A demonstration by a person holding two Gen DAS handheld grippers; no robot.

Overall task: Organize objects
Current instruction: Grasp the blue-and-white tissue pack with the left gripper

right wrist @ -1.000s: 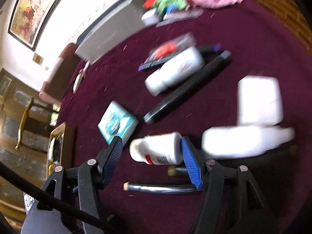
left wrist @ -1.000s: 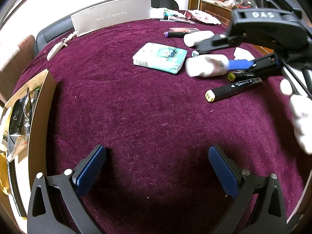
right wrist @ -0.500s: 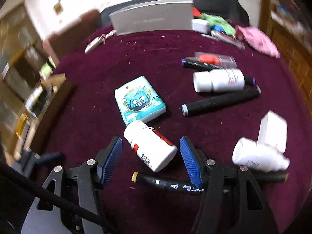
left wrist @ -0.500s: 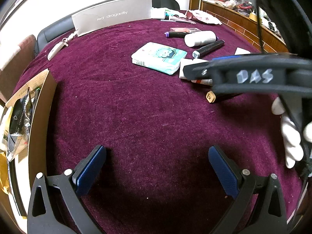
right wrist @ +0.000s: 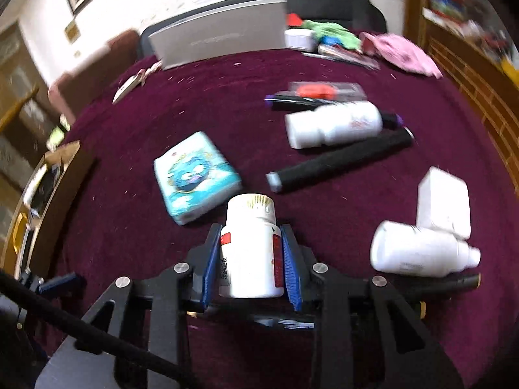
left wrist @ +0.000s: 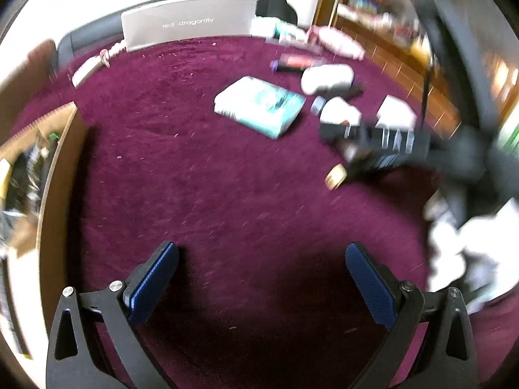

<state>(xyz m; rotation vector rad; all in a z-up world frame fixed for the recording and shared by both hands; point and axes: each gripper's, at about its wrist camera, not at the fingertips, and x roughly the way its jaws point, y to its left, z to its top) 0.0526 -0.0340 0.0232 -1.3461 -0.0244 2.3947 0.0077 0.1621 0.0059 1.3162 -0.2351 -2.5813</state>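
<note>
- My right gripper (right wrist: 251, 256) is closing, and its blue fingers (right wrist: 209, 259) sit flat against both sides of a white pill bottle (right wrist: 249, 249); I judge the bottle gripped.
- The pill bottle stands between the fingers, ribbed cap pointing away from the camera, red label patches on its sides. It is at the near middle of the maroon tabletop (right wrist: 129, 227).
- Just beyond it on the left lies a teal tissue pack (right wrist: 196, 178), apart from the bottle.
- Beyond on the right, a black marker (right wrist: 340, 162) lies slantwise; a white bottle (right wrist: 334, 123) lies on its side just behind, touching or nearly so.
- At the near right, a second white bottle (right wrist: 421, 249) lies on its side against a white box (right wrist: 444, 204).
- At the far edge I note a grey box (right wrist: 223, 39) and a pink cloth (right wrist: 402, 52).
- My left gripper (left wrist: 259, 282) is wide open, nothing between its fingers (left wrist: 152, 282), over bare tabletop at the near side.
- The left view is blurred; it shows the right gripper as a dark smear on the right, with a white-gloved hand (left wrist: 464, 246) below.
- A cardboard box (left wrist: 48, 149) sits at the left edge; I cannot make out its contents.
</note>
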